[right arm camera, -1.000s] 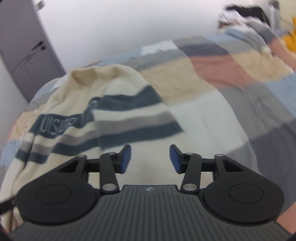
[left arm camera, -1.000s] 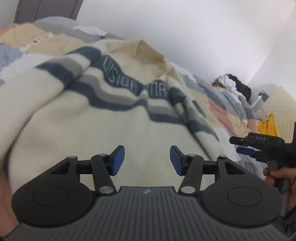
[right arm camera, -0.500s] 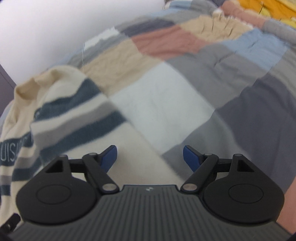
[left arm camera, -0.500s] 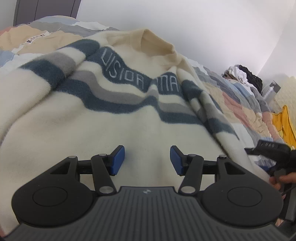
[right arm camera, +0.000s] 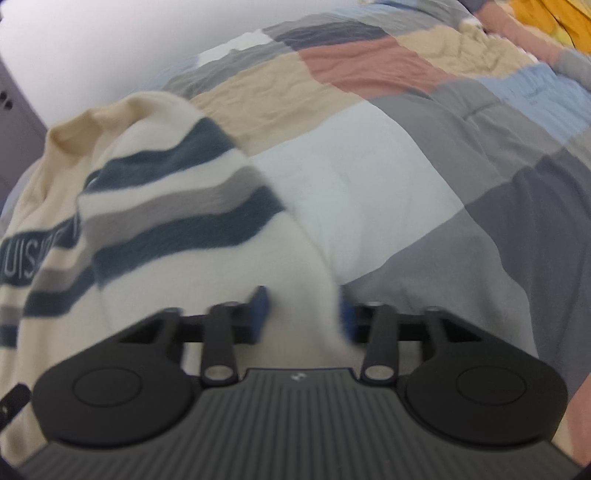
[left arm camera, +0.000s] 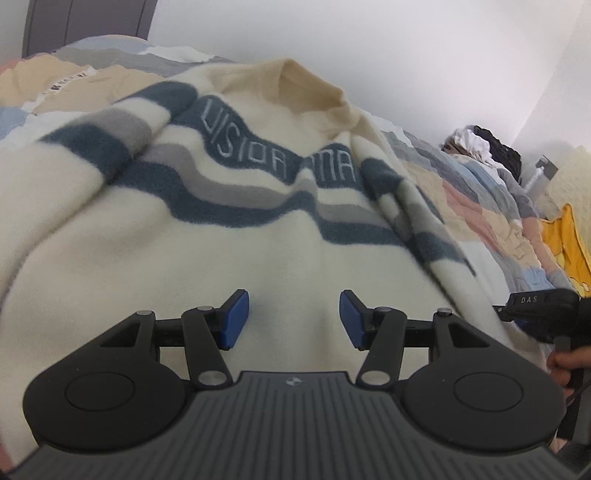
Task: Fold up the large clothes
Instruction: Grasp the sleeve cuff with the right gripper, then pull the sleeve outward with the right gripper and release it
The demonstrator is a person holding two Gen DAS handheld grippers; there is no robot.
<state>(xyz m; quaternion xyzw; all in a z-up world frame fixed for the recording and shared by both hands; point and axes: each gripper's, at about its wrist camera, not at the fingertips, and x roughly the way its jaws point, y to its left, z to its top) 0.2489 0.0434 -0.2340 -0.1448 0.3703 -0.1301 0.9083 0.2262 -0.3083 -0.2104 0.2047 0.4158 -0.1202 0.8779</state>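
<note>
A cream sweater (left arm camera: 258, 258) with dark blue and grey stripes and lettering lies spread on the bed, collar at the far end. My left gripper (left arm camera: 294, 317) hangs open just above the plain lower body, with nothing pinched. My right gripper (right arm camera: 301, 312) is at the sweater's (right arm camera: 166, 206) right edge. Its jaws are closing, and a fold of cream fabric fills the gap between the blurred blue pads. In the left wrist view the right gripper (left arm camera: 535, 310) shows at the far right edge, held by a hand (left arm camera: 565, 363).
A patchwork quilt (right arm camera: 406, 147) in grey, beige, pink and blue covers the bed under the sweater. A pile of clothes (left arm camera: 480, 147) and a yellow garment (left arm camera: 565, 243) lie at the far right. A grey wardrobe (left arm camera: 85, 22) stands by the white wall.
My right gripper sank toward the bed, spread its jaws wide, then brought them together around the sweater's edge. The left gripper came nearer to the sweater, then held still.
</note>
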